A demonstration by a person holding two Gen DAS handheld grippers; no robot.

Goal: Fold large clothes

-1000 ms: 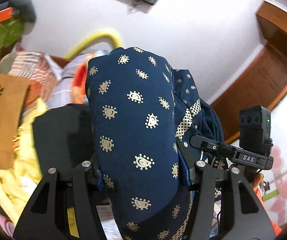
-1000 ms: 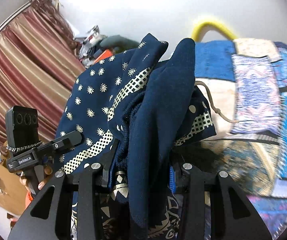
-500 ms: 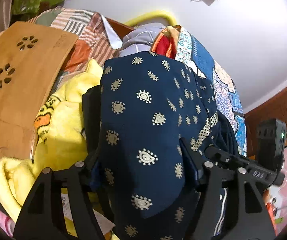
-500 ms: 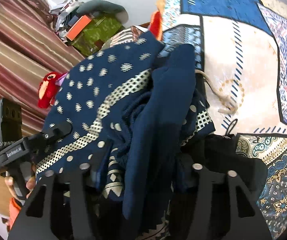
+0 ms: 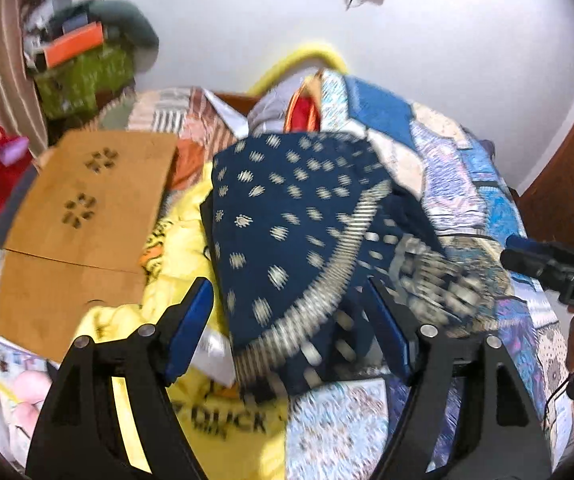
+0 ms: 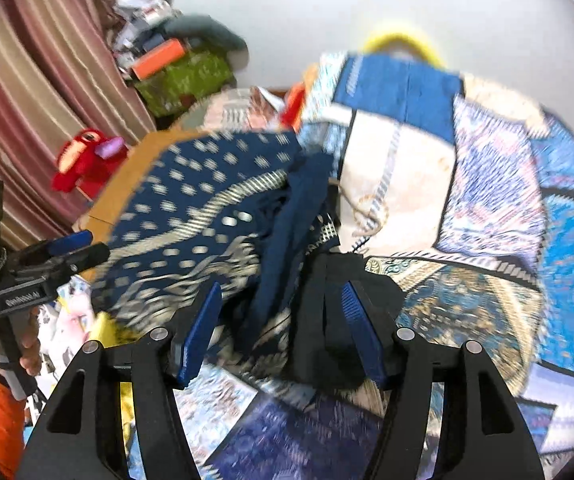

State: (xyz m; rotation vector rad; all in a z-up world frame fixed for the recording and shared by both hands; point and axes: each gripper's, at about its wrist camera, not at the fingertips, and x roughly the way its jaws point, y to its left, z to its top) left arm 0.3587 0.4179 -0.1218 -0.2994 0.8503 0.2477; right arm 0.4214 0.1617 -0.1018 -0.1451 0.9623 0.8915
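Two fisheye views along two hand-held grippers, both pointing down at a bed covered by a patchwork bedspread in blue, white and cream.

Left view: the left hand-held gripper has just been opening and now stands wide, its blue pads clear of the cloth on both sides. A folded navy dress with small pale motifs and a checked border lies in the middle of the frame, straight ahead and running up and away from the pads. Its near corner sits between them, untouched. It rests partly on a yellow blanket at lower left, with a brown board further left.

Right view: the right hand-held gripper has also just been opening and is wide, gripping nothing. The same dress fills the centre left, its bunched dark edge reaching down between the pads. A black garment lies just beside the right pad.

The dress looks released onto the bed. Both grippers seem about equally near, the left facing the smooth panel, the right facing the bunched end, where any tidying seems likelier
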